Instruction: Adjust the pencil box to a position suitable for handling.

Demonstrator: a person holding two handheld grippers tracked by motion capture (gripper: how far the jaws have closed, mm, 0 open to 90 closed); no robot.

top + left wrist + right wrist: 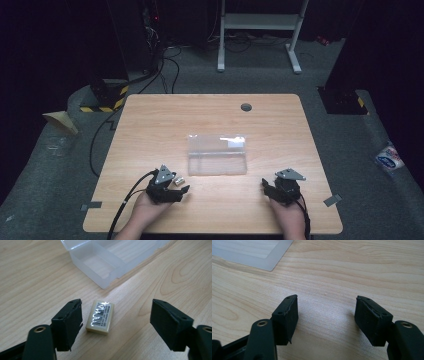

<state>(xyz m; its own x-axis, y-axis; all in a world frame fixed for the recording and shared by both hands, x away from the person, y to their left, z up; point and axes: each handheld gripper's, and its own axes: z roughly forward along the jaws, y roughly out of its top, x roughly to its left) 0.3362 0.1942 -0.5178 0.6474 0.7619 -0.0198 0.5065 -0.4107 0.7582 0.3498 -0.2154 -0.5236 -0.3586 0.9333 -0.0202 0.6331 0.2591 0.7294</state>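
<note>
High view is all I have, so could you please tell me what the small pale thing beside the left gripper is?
Observer: It is a cream eraser with a barcode on its wrapper, lying flat on the table.
Operator: Thank you. Is the left gripper gripping it?
Observer: No. The left gripper has its jaws open on either side of the eraser, and neither jaw touches it.
Operator: And is there anything in the right gripper?
Observer: Nothing. The right gripper is open over bare wood, with a corner of the clear plastic box beyond it.
</note>
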